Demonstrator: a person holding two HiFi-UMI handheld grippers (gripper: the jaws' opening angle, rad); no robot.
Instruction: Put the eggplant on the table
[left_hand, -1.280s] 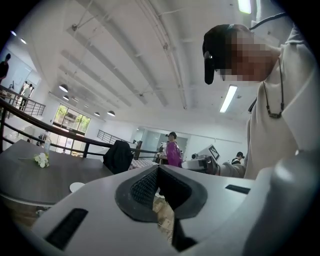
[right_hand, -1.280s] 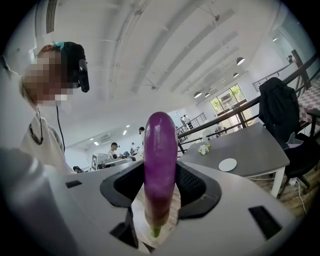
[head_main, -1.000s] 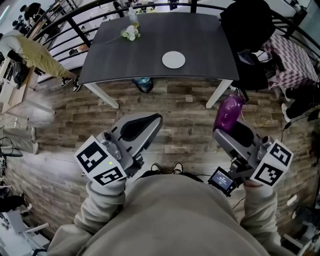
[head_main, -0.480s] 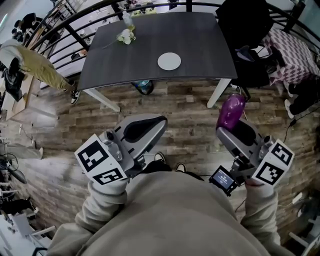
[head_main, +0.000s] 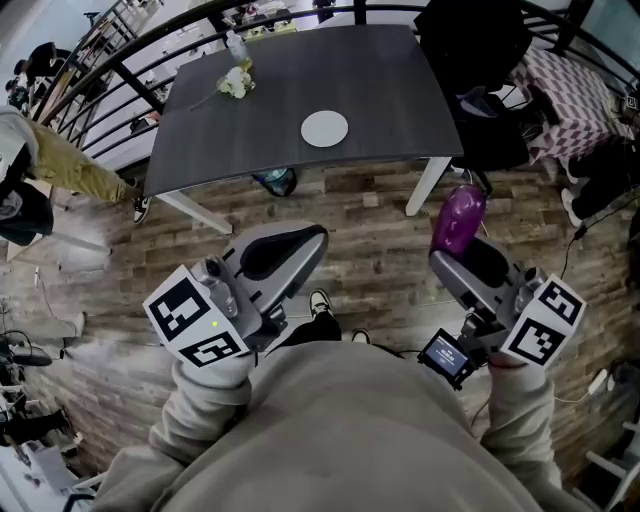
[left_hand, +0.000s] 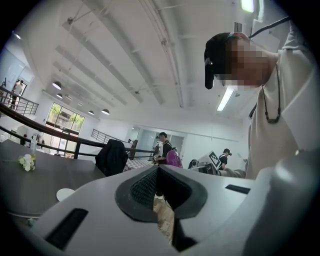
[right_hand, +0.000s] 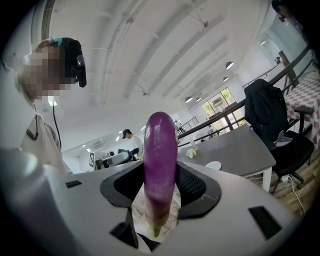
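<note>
The purple eggplant stands upright between the pads of my right gripper, which is shut on it, over the wooden floor short of the table's near right corner. In the right gripper view the eggplant fills the middle of the right gripper, stem end down. The dark grey table lies ahead, with a white plate near its front edge. My left gripper is held level at the left, shut with nothing in it. In the left gripper view the left gripper shows its pads meeting.
White flowers and a bottle sit at the table's far left. A chair draped with a black jacket stands by the table's right side. A black railing curves behind. White table legs reach the plank floor.
Both grippers have moved a little toward the table, which has slid left in the head view. The eggplant stays upright in the right gripper.
</note>
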